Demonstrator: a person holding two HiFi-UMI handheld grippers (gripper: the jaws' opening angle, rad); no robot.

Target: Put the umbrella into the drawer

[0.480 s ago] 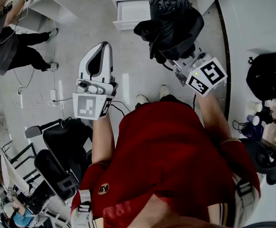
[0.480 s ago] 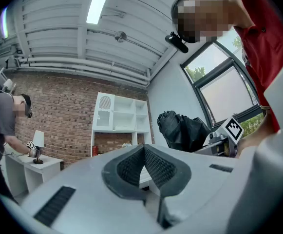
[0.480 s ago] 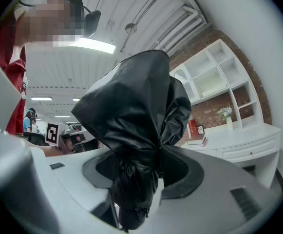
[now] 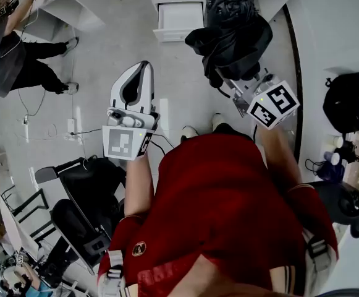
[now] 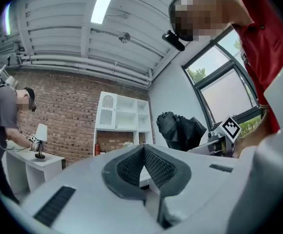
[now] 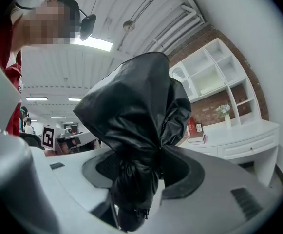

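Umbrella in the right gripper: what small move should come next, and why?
Probably carry it forward toward the open drawer. The right gripper is clamped on the folded black umbrella, and in the head view the drawer stands pulled out ahead, with the umbrella off to its side, not over it.

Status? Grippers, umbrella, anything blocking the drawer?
Left gripper shut, empty. Right gripper shut on black folded fabric umbrella. White drawer open ahead; nothing seen between it and umbrella.
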